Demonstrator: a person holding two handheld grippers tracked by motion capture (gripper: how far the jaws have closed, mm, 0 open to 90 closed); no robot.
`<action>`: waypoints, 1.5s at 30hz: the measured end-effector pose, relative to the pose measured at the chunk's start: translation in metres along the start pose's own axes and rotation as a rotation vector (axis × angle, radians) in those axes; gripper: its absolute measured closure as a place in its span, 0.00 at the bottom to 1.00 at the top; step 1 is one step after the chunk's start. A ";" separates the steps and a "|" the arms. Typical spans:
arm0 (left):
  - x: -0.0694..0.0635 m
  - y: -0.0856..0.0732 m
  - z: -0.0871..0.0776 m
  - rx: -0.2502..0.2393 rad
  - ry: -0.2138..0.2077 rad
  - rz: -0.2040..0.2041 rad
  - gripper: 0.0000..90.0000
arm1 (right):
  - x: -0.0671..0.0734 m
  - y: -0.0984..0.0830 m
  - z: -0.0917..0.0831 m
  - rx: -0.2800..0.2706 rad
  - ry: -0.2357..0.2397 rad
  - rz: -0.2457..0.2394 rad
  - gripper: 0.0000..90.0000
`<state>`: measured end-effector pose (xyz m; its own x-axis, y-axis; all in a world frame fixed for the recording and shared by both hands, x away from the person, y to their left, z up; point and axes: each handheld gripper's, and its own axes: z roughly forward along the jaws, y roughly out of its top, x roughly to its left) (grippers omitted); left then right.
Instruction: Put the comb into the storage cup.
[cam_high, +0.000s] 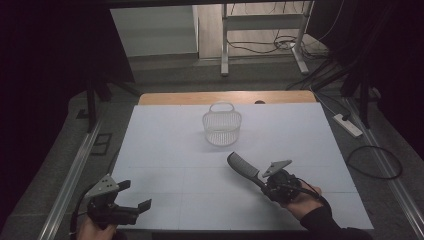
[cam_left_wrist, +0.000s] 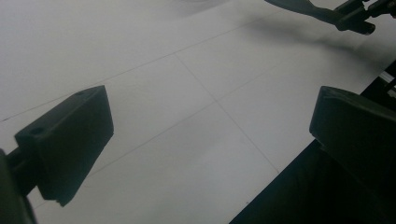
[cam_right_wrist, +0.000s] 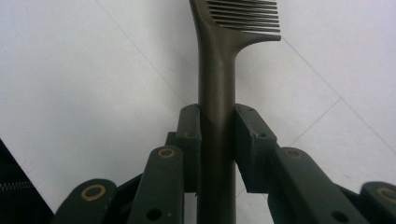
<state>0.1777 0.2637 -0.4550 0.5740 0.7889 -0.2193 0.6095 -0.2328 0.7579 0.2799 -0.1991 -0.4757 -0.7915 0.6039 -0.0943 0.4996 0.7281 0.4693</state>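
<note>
My left gripper (cam_high: 134, 196) rests at the near left corner of the white table (cam_high: 165, 150), and its jaws stand wide apart with nothing between them; in the left gripper view I see only the bare sheet between the two black pads (cam_left_wrist: 70, 140). It is well apart from everything I work with. Going to the right, the white basket (cam_high: 222, 128) stands upright at the far middle of the table, with its handle up and its mouth open to above. It lies ahead of my right gripper and a little to the left of it. Further right, my right gripper (cam_high: 264, 183) is closed narrow on the handle of the dark comb (cam_high: 243, 168); the right gripper view shows both pads pressing the handle from its two sides. The long axis of the comb continues straight out from the jaws, and the toothed end points forward and left, so roughly in direction of the basket but short of it. I judge that the next move is to carry the comb forward over the rim and let it fall inside. My right hand (cam_high: 305, 200) is clearly the nearer one to the basket, so this hand should do it.
</note>
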 end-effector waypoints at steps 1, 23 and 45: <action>0.001 0.001 0.001 -0.001 -0.012 -0.004 0.01 | 0.001 0.000 -0.001 -0.004 -0.004 -0.001 0.81; -0.002 0.042 0.020 -0.008 -0.127 -0.008 0.00 | 0.001 -0.005 -0.025 -0.133 -0.036 -0.024 0.81; -0.002 0.087 0.055 -0.001 -0.210 0.024 0.00 | 0.002 -0.005 -0.037 -0.224 -0.072 -0.062 0.81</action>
<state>0.2594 0.2109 -0.4226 0.6895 0.6476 -0.3243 0.5941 -0.2495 0.7648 0.2632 -0.2140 -0.4457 -0.7871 0.5878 -0.1872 0.3540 0.6790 0.6432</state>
